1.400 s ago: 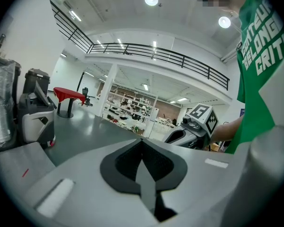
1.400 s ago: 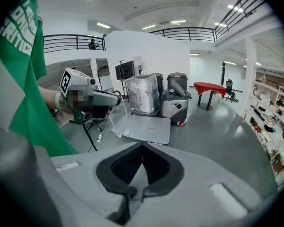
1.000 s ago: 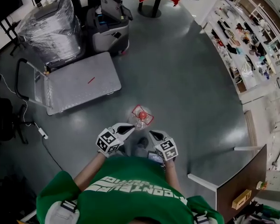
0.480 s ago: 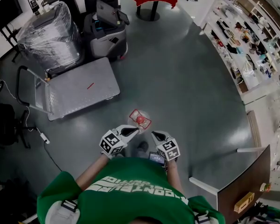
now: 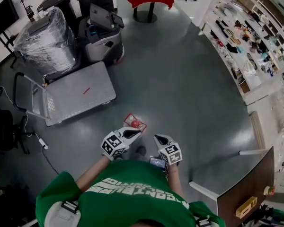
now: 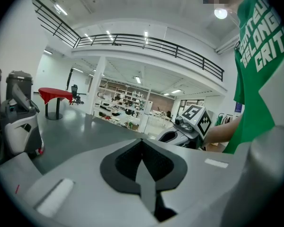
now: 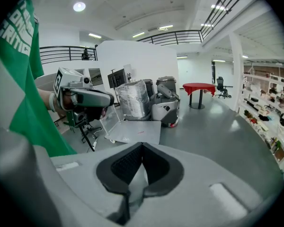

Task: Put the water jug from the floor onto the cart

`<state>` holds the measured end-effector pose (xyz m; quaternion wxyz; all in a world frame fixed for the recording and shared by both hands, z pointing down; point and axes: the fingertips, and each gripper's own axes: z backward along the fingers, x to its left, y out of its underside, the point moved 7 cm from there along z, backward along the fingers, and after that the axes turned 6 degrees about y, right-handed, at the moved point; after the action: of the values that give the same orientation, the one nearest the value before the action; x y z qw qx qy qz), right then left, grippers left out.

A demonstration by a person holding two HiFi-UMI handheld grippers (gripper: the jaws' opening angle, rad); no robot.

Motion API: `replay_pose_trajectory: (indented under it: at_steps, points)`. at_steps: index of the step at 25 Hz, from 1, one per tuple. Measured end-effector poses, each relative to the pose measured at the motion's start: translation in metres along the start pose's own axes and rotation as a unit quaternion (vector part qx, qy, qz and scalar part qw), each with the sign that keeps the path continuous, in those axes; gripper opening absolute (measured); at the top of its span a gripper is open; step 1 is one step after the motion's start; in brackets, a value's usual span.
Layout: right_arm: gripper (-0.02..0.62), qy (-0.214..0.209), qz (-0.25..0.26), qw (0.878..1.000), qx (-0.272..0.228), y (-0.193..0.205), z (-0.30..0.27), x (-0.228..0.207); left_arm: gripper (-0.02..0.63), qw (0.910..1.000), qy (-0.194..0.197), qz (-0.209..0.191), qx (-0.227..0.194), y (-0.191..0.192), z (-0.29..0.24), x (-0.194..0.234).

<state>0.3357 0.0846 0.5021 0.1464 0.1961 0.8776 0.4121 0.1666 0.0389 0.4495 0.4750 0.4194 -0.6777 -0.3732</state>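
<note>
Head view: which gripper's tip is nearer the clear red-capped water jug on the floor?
The left gripper: its tip lies close beside the clear red-capped water jug, while the right gripper is farther off.

Green shirt (image 6: 258, 51), white capitals, left gripper view: "BELONG" reads clear; the line below starts "CRIT", cut off at the picture edge; the line above is only partly seen, not legible; same print in head view is upside down and too warped to read; right gripper view shows stray letters only; marker cube (image 6: 197, 118): black-and-white square pattern, no letters.
</note>
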Motion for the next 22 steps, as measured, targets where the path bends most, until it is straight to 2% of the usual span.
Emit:
replay_pose_trajectory:
  at_steps: [10, 15, 22]
  points:
    - [-0.007, 0.023, -0.025, 0.999, -0.005, 0.027, 0.019, -0.044, 0.015, 0.9997, 0.017, -0.004, 0.017, 0.001, -0.043, -0.011]
    - [-0.008, 0.017, -0.041, 0.999, 0.001, 0.038, 0.023, -0.053, 0.015, 0.9998, 0.009, 0.005, 0.016, 0.003, -0.051, -0.011]
    - [-0.006, 0.008, -0.02, 1.0, 0.005, 0.03, 0.009, -0.057, 0.015, 0.9999, -0.004, 0.012, 0.009, 0.005, -0.048, 0.004]
